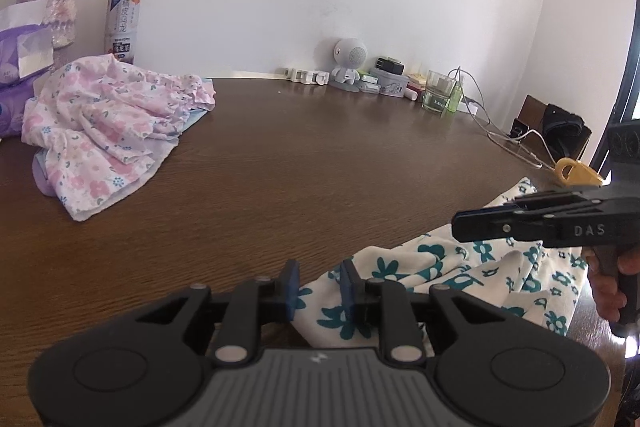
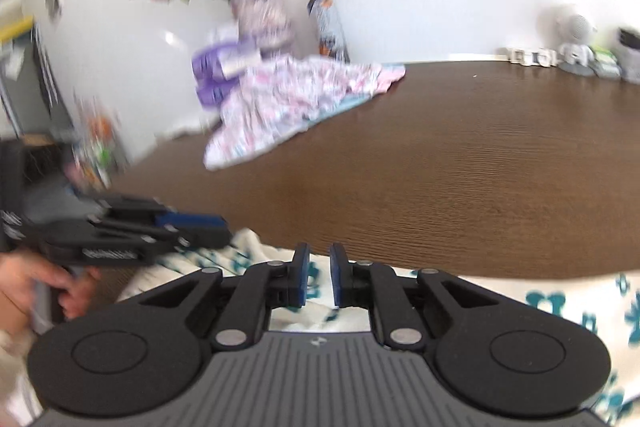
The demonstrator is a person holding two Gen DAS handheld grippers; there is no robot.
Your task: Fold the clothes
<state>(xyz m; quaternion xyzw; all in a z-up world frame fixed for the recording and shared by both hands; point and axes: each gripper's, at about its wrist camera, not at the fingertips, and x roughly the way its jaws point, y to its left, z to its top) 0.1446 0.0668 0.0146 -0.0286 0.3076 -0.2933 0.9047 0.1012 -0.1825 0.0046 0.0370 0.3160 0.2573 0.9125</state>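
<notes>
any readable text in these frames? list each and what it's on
"DAS": white letters on the side of the black right tool.
Tall plastic tea bottle with white cap: printed label, characters too small to read reliably.
Purple tissue pack: print too small.
Left tool, seen from the right wrist view: white side lettering blurred, unreadable.
Nothing else legible.

Cloth (image 1: 440, 267) on table (image 1: 300, 167) under both tongs, left gripper (image 1: 320, 291) and right gripper (image 2: 319, 277). Second garment (image 1: 108, 127) far ahead-left, bottle (image 1: 122, 21) behind it; clutter ahead-right along wall.
</notes>
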